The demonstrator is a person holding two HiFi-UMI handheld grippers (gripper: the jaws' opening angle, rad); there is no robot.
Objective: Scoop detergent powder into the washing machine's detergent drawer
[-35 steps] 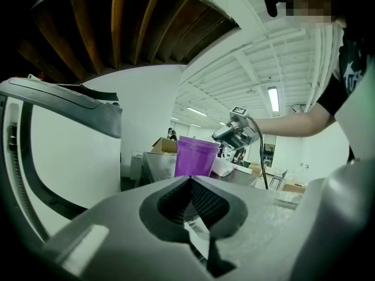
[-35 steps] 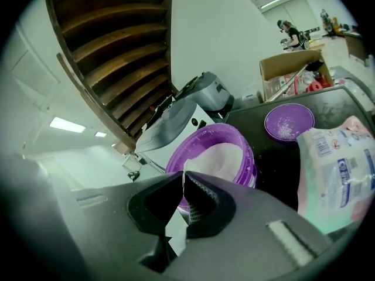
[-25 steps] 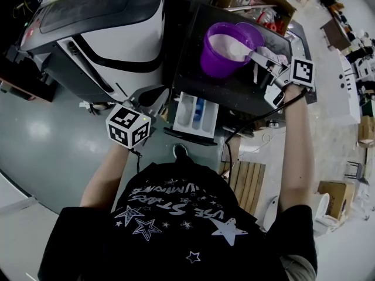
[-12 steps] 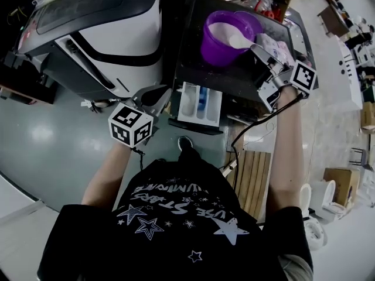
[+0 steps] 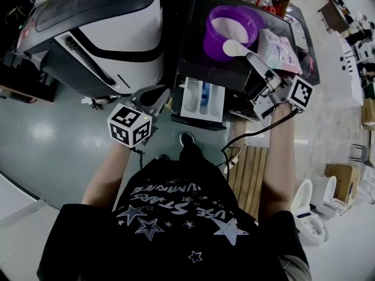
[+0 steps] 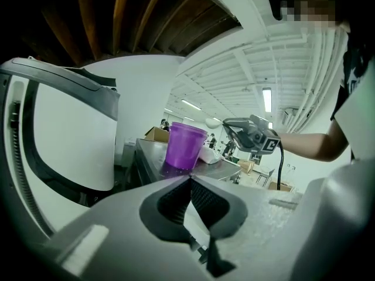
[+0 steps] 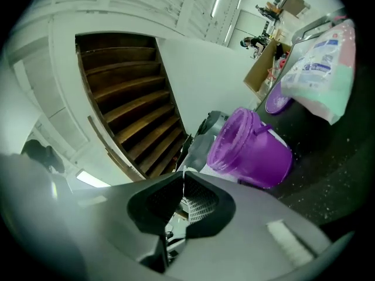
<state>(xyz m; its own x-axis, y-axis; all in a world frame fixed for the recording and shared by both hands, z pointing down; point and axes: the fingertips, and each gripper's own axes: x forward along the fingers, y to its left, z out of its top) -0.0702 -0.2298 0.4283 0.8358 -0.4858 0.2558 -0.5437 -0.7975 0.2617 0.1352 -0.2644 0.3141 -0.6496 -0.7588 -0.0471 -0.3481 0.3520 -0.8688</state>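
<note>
Scoop (image 5: 234, 47) clears tub (image 5: 215, 47) — in right tool (image 5: 260, 68) (clamped).

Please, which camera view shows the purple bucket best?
The head view: it looks down into the purple bucket, so the white powder inside shows. The left gripper view shows only the bucket's side; the right gripper view shows its side and rim.

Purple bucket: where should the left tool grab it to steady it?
Pinch the rim wall of the purple bucket on its left side, from above, one jaw inside, one outside. It stands upright and open, probably too wide to span, and the right tool holds the scoop at its near-right edge. The left tool is shut; open it first.
</note>
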